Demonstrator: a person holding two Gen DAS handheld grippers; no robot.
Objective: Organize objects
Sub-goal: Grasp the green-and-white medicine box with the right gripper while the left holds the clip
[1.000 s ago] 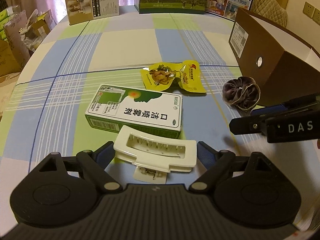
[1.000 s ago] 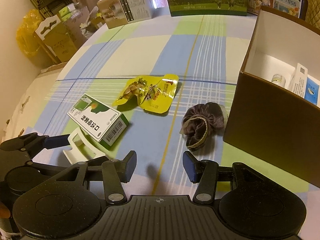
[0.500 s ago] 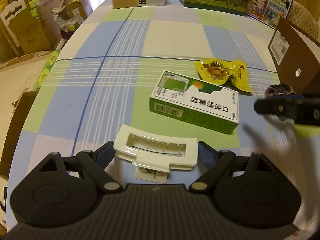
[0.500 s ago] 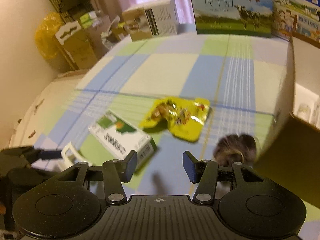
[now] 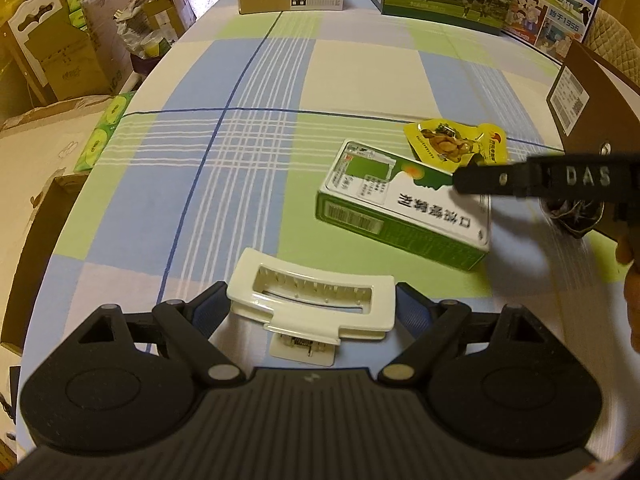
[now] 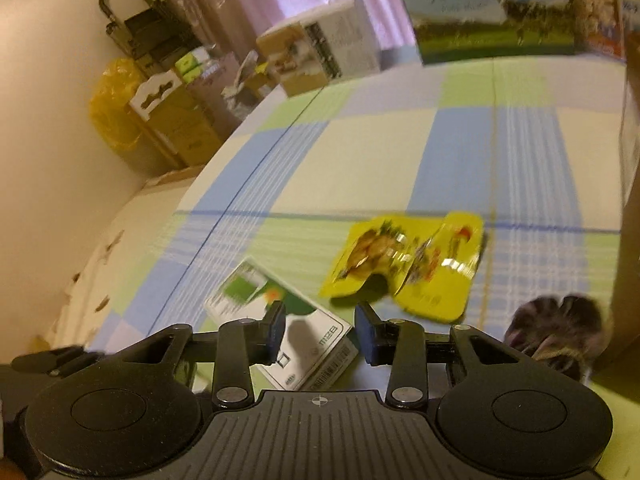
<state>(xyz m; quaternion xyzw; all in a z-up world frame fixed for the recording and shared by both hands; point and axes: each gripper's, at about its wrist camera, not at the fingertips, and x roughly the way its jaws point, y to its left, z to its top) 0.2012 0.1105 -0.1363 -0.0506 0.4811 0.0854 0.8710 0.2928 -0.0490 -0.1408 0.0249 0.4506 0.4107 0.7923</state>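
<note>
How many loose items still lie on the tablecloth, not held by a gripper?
3: the green-and-white box mid-table, the yellow snack packet just behind it, and the dark scrunchie beside the brown carton. Others may be hidden.

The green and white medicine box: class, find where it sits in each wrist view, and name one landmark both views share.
Left wrist view: the green and white medicine box lies right of centre, beyond the white hair claw held in the left gripper.
Right wrist view: low, left of centre, partly behind the open right gripper.
Shared landmark: the yellow snack packet just past the box.
</note>
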